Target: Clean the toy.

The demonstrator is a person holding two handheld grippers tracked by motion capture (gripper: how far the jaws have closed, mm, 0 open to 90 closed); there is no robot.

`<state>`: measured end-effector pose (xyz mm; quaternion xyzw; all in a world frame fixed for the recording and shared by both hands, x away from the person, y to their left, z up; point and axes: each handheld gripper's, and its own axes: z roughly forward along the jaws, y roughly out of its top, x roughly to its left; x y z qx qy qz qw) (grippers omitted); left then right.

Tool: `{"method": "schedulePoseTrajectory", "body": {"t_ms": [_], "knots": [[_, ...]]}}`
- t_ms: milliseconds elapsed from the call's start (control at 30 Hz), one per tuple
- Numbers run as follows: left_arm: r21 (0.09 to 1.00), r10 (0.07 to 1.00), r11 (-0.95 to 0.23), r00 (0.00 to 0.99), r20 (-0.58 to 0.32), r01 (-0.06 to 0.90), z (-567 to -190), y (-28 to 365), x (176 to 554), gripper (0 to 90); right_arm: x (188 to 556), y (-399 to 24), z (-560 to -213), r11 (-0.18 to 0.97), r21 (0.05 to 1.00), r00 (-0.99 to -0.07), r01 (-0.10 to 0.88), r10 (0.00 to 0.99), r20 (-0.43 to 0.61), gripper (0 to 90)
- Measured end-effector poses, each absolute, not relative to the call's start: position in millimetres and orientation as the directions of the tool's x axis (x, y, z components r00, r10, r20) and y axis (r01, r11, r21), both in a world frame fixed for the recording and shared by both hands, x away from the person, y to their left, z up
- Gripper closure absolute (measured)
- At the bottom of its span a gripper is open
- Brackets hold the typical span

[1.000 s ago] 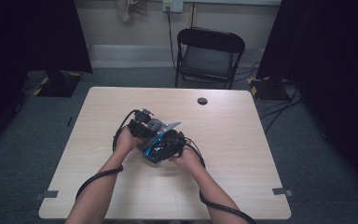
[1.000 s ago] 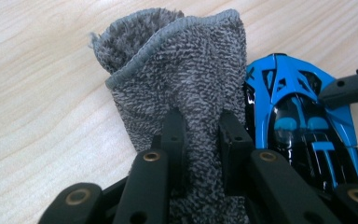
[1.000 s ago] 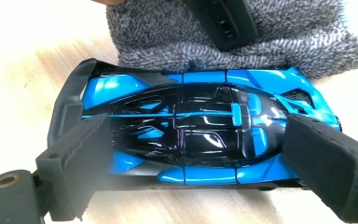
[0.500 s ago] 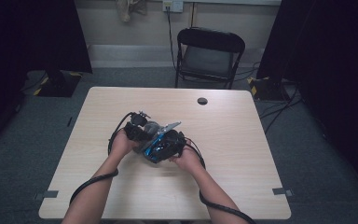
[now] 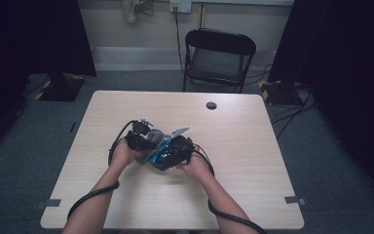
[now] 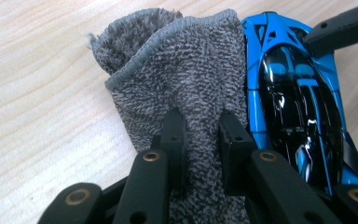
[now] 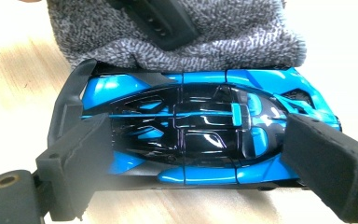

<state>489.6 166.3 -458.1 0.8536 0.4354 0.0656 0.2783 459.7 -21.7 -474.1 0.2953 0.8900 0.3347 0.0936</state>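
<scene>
Centrally, we see a blue and black toy car point(image 7: 205, 130) held just above the pale wooden table point(image 5: 253, 146), a little left of the table's middle in the high view. Its glossy black cabin and blue body panels catch the light. The right gripper point(image 7: 196, 163) grasps it end to end: one padded black finger point(image 7: 81, 158) presses on the tail by the rear wing, and the other presses on the nose.

Touching the car's long side lies a grey terry cloth point(image 6: 186, 79), nubbly, with a stitched hem and one corner curling upward. The left gripper point(image 6: 200, 135) has its fingers clenched on this cloth, pinching a fold of it between their tips, and the cloth rests against the car's blue flank.

From above, both grippers meet close together, the left gripper point(image 5: 139, 136) beside the right gripper point(image 5: 175, 151), with the car point(image 5: 163, 153) between them. We see a person's bare forearms come in from the bottom edge, and a thick black cable point(image 5: 90, 197) trails from each gripper back toward the person.

Farther off, a small dark round hole point(image 5: 211, 105) sits near the table's far edge. Beyond the table stands a black folding chair point(image 5: 217, 58) on grey carpet, with dark curtains at either side.
</scene>
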Motion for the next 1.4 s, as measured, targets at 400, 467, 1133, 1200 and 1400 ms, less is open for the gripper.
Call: {"method": "schedulePoseTrajectory", "body": {"t_ms": [400,467,1133,1200,1400], "knots": [[0.545,0.786,-0.444,0.601,-0.144,0.712,-458.2,175.4,477.0,75.2,459.8,-21.5,-473.8,0.603,0.649,-0.808,0.464,0.589,0.031,8.5],[0.544,0.787,-0.444,0.600,-0.144,0.712,-458.1,176.4,476.0,75.2,459.8,-21.3,-473.7,0.603,0.648,-0.807,0.465,0.589,0.031,8.5],[0.542,0.787,-0.436,0.597,-0.158,0.718,-456.7,199.1,448.9,75.0,459.8,-20.7,-473.0,0.607,0.641,-0.806,0.469,0.591,0.030,8.5],[0.544,0.786,-0.436,0.598,-0.157,0.717,-456.0,201.7,446.2,74.8,459.8,-20.8,-473.0,0.607,0.641,-0.806,0.469,0.592,0.030,8.5],[0.545,0.791,-0.437,0.594,-0.146,0.716,-453.6,210.4,437.2,74.6,460.6,-20.2,-472.6,0.612,0.637,-0.808,0.469,0.589,0.029,8.5]]}}
